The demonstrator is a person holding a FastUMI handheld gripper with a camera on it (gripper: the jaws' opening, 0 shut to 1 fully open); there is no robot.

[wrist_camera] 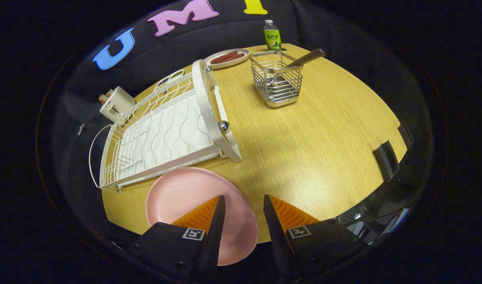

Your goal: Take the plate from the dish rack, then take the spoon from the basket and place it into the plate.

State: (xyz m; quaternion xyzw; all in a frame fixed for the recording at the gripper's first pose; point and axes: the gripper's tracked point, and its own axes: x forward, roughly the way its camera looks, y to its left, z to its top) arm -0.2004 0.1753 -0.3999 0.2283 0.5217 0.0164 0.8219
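The gripper [244, 207] hangs above the near edge of the bench [324, 130] with its two fingers parted and nothing between them; it is released. The pink plate [185, 197] lies flat on the bench just under and beside the left finger, close in front of the white dish rack [166, 130], which holds no dishes. That placing makes sense: the plate is out of the rack and set down near at hand, on open wood, so that it can receive the spoon without anything in the way.

The spoon [304, 59] stands in the wire basket [276, 83] well beyond the fingers, its wooden handle leaning out over the rim toward the right, its bowl down inside. The slant leaves the handle free above the wires, which I judge the easiest part to pinch. Past the basket stand a green-labelled bottle [271, 36] and a small dish of sausages [228, 57], neither part of the job. A pale boxy appliance [115, 103] sits behind the rack.

The first half of the task looks done. The next move calls for a reach forward to the basket, with the fingers turned to straddle the tilted handle.
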